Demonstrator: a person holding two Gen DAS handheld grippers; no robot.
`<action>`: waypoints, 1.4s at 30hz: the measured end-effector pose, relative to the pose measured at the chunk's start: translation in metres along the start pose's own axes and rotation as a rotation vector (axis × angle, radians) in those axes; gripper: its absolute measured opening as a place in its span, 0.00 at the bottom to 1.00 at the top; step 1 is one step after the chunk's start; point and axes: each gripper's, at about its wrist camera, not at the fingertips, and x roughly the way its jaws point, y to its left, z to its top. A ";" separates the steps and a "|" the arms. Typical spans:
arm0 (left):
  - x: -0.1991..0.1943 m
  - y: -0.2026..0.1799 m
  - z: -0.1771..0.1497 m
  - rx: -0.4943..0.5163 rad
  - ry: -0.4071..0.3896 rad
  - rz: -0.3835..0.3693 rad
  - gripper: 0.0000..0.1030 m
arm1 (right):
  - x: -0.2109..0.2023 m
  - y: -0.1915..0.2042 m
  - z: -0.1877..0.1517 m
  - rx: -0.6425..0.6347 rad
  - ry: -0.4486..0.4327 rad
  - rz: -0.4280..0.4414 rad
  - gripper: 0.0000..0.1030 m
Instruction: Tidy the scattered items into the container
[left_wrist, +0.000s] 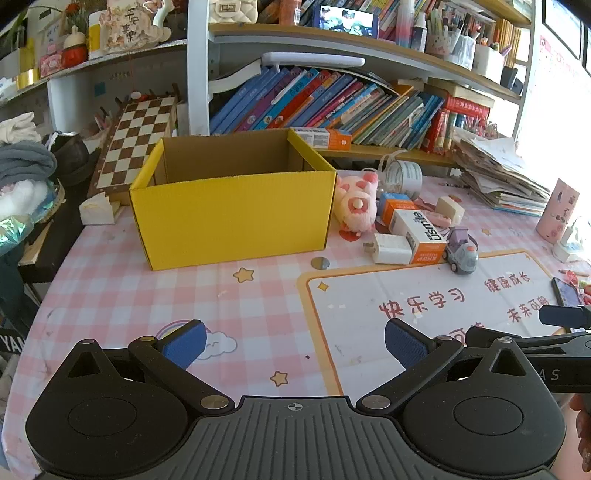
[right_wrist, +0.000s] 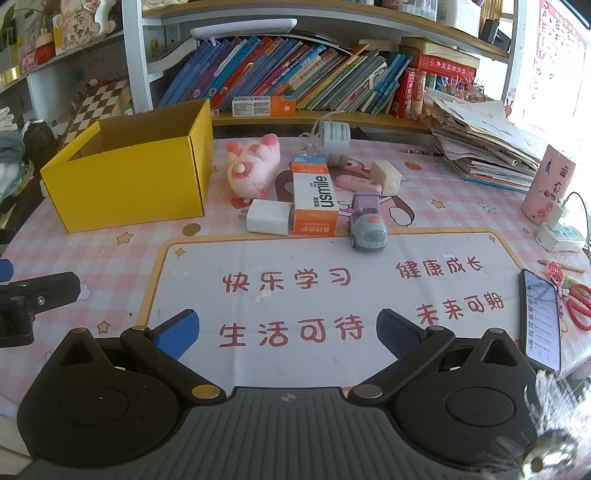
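Both the left hand-held gripper (left_wrist: 295, 345) and the right hand-held gripper (right_wrist: 288, 334) hang wide and empty over the near counter (right_wrist: 110, 258). The yellow box (right_wrist: 129, 192) stands open at far left; the scattered items cluster just right of it. Best to start with the near charger (right_wrist: 267, 217), squarely across its flat sides, clear of the toothpaste carton (right_wrist: 314, 199).
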 end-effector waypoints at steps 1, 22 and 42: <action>0.000 0.000 0.000 0.000 0.001 0.000 1.00 | 0.000 0.000 0.000 0.000 0.000 0.000 1.00; 0.002 0.003 0.004 -0.004 0.016 0.002 1.00 | 0.004 0.001 0.001 0.001 0.009 -0.006 1.00; 0.004 0.000 0.007 -0.006 0.023 0.002 1.00 | 0.007 0.002 0.001 0.000 0.017 -0.009 1.00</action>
